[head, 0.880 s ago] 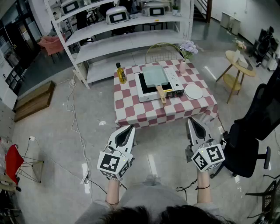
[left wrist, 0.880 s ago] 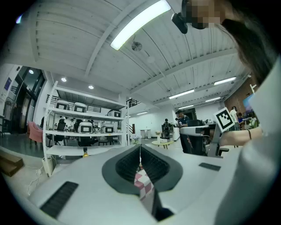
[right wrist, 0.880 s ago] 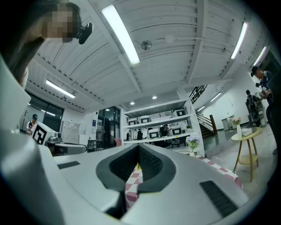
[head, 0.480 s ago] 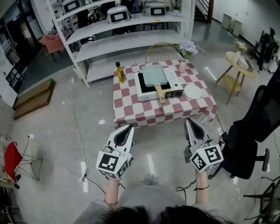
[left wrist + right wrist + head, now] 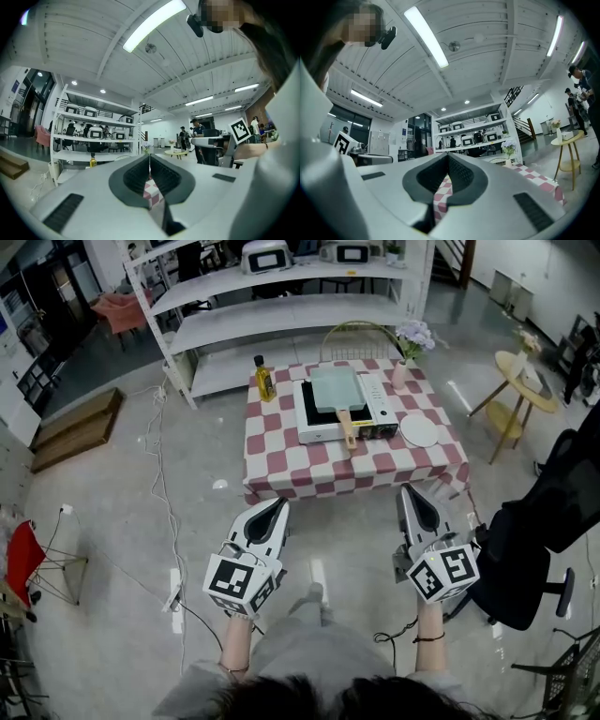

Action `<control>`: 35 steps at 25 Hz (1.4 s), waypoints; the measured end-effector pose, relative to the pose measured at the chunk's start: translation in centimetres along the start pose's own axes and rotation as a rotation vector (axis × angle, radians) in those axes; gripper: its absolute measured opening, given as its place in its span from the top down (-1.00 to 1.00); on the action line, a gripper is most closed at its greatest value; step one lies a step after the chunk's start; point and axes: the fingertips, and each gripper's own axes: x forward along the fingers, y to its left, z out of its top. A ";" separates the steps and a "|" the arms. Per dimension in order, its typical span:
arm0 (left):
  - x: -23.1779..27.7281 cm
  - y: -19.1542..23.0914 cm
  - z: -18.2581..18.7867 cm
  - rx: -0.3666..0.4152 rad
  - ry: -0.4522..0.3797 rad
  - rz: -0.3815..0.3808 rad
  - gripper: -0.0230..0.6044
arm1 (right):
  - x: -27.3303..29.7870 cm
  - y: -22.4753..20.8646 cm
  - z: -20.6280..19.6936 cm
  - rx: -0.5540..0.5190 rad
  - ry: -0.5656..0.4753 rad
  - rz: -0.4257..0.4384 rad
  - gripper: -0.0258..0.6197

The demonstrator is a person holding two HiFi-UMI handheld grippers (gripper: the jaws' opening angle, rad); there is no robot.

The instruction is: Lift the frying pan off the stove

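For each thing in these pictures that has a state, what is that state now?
frying pan: resting on the stove, not lifted
stove: carries the pan; lit or not, cannot tell
oil bottle: upright
plate: lying flat, empty
flower vase: upright
left gripper: shut, holding nothing
right gripper: shut, holding nothing

- Frying pan (image 5: 334, 390): square and pale grey-green, with a light wooden handle. It sits flat on the stove in the upper middle of the head view, its handle pointing toward the bottom of the frame.
- Stove (image 5: 377, 399): a white portable tabletop unit with a dark cooking surface, standing on the red-and-white checkered table (image 5: 281, 460).
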 end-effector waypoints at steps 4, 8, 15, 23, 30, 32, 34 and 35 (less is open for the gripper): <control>0.1 0.5 -0.4 -0.005 0.010 0.014 0.84 | 1.0 0.0 -0.2 0.003 0.007 0.014 0.85; 0.6 1.8 -0.9 -0.020 0.021 0.032 0.84 | 2.4 -0.2 -0.9 0.016 0.018 0.024 0.85; 3.9 4.1 -2.2 -0.040 0.041 0.015 0.84 | 5.9 -1.9 -2.1 0.025 0.035 0.017 0.85; 9.4 6.2 -2.7 -0.054 0.049 -0.041 0.84 | 9.9 -4.6 -3.0 0.043 0.045 -0.009 0.85; 12.9 7.4 -3.2 -0.071 0.061 -0.083 0.84 | 12.3 -6.4 -3.4 0.046 0.063 -0.025 0.85; 13.7 7.7 -3.3 -0.075 0.063 -0.092 0.84 | 12.7 -6.8 -3.5 0.046 0.067 -0.028 0.85; 14.6 7.9 -3.5 -0.080 0.063 -0.105 0.84 | 13.1 -7.2 -3.7 0.047 0.072 -0.032 0.85; 15.1 7.9 -3.6 -0.082 0.063 -0.113 0.84 | 13.2 -7.5 -3.9 0.050 0.075 -0.036 0.85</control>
